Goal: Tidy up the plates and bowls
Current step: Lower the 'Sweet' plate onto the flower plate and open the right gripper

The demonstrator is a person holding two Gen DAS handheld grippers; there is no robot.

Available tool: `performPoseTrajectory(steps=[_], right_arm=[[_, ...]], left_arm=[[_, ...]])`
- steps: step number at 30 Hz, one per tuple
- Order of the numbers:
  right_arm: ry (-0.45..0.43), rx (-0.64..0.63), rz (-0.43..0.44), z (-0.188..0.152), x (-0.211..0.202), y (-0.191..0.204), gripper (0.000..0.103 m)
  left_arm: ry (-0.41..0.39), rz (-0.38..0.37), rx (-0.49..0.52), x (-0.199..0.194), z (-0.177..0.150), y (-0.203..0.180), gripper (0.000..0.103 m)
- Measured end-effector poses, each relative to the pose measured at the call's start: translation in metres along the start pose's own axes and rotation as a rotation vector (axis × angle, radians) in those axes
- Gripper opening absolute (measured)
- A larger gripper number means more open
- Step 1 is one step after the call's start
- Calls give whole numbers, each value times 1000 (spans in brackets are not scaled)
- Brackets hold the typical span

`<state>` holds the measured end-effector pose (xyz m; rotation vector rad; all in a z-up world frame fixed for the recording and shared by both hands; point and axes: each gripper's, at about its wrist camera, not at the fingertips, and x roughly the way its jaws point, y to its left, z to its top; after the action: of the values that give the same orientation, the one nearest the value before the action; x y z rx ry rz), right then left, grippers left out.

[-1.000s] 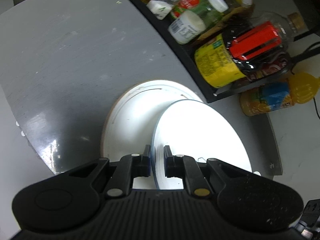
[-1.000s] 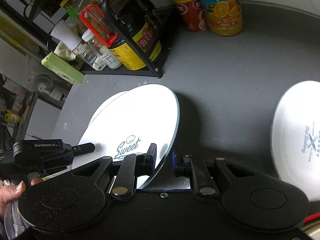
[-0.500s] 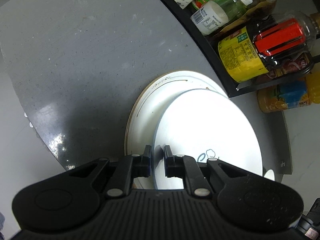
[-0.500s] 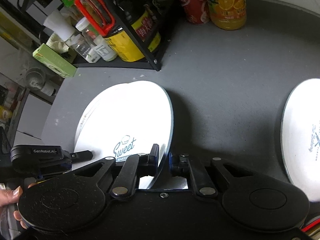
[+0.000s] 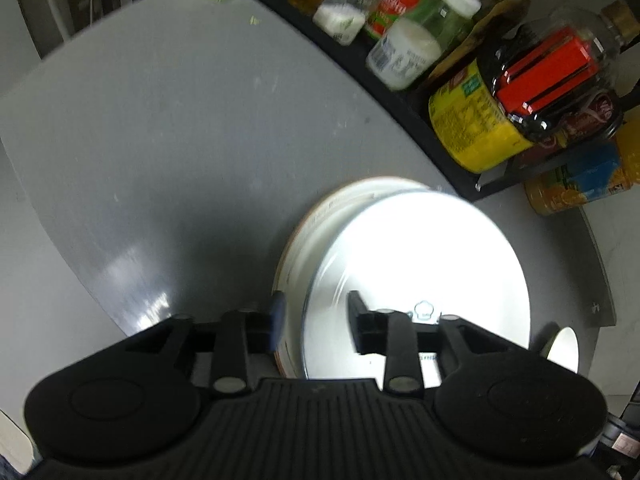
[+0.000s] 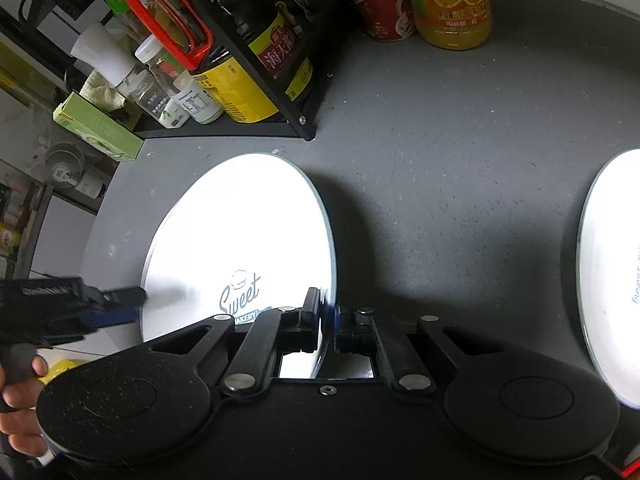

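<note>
Resting on the lower plate point(image 5: 304, 240), the white plate point(image 6: 240, 240) is being pinched at its rim by the right gripper point(image 6: 328, 320), its face spreading toward 11 o'clock. The left gripper point(image 5: 316, 320) is being held with jaws spread, straddling the stack's near edge at 6 o'clock, gripping nothing. Another plate point(image 6: 612, 280) is lying at 3 o'clock.

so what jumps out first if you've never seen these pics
The glaring white plate printed "Sweet" lies mid-counter on a larger plate, its near rim pinched in the right gripper. The left gripper stands open at its other edge. Behind, a black rack crammed with sauce bottles, and a second white plate at far right.
</note>
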<state>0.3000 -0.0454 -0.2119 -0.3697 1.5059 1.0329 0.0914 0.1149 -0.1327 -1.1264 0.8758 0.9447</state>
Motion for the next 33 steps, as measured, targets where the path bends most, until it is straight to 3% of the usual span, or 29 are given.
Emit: performPoseTrajectory(steps=[1, 4, 16, 23, 29, 33], right_arm=[[0, 3, -1, 1, 1, 0, 7], [1, 4, -8, 2, 4, 1, 8], [28, -12, -34, 7, 19, 10, 12], [29, -22, -46, 11, 25, 14, 16], [15, -35, -51, 8, 23, 18, 22], [-12, -37, -34, 9, 11, 21, 38]], left_arm=[[-15, 16, 7, -3, 1, -1, 49], [-44, 34, 50, -7, 4, -3, 57], [-1, 111, 40, 27, 6, 17, 57], [-15, 60, 23, 29, 8, 31, 59], [-20, 62, 8, 29, 9, 30, 59], [-46, 75, 18, 25, 8, 26, 59]])
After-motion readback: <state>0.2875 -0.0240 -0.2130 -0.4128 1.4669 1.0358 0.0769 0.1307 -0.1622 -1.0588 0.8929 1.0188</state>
